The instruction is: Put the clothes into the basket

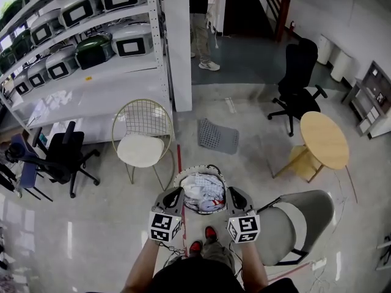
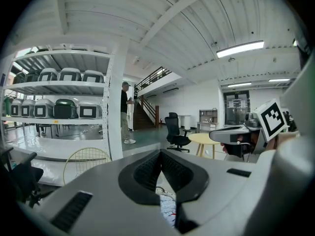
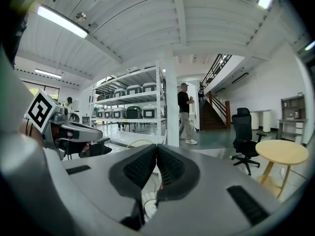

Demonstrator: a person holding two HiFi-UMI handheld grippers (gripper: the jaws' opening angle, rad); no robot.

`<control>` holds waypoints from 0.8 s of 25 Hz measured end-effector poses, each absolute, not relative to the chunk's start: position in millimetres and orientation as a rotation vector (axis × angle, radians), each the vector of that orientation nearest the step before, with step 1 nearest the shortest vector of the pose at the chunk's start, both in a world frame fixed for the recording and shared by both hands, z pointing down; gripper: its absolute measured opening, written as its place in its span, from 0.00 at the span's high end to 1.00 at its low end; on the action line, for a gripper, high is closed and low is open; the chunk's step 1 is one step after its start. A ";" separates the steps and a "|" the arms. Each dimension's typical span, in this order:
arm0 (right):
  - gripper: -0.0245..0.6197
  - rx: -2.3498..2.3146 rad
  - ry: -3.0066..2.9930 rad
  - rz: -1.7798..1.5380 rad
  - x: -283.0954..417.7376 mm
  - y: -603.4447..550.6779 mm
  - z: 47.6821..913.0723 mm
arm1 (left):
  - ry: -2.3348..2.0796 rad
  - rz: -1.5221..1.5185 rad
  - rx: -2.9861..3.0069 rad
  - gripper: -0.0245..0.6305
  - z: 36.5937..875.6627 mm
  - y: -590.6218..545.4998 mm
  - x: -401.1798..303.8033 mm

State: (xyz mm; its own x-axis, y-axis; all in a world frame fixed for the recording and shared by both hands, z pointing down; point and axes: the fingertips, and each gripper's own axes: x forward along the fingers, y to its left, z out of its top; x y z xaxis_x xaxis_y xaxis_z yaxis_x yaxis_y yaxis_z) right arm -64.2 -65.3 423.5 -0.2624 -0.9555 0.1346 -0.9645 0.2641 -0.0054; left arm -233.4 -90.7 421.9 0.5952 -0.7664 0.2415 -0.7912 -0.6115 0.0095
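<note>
A round basket (image 1: 181,180) full of pale clothes (image 1: 203,192) sits right in front of my feet in the head view. My left gripper (image 1: 178,193) is at the basket's left rim and my right gripper (image 1: 230,193) at its right rim. In the left gripper view the left gripper (image 2: 161,154) has its pads pressed together with nothing between them, and clothes (image 2: 168,211) show below. The right gripper (image 3: 156,148) is shut the same way in its own view. Whether either tip touches the rim I cannot tell.
A gold wire chair (image 1: 142,133) stands ahead to the left and a grey chair (image 1: 296,221) close on my right. Farther off are a round wooden table (image 1: 324,139), a black office chair (image 1: 297,81), a grey mat (image 1: 218,136), shelving (image 1: 91,41) and a standing person (image 1: 201,23).
</note>
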 end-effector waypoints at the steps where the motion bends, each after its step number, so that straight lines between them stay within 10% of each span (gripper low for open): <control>1: 0.92 1.840 -2.413 0.129 -64.6 -65.2 423.6 | -1.323 0.323 2.702 0.95 422.2 -90.7 -233.2; 20: 0.92 1.830 -2.412 0.111 -69.2 -63.4 417.8 | -1.326 0.308 2.709 0.95 415.1 -91.3 -235.1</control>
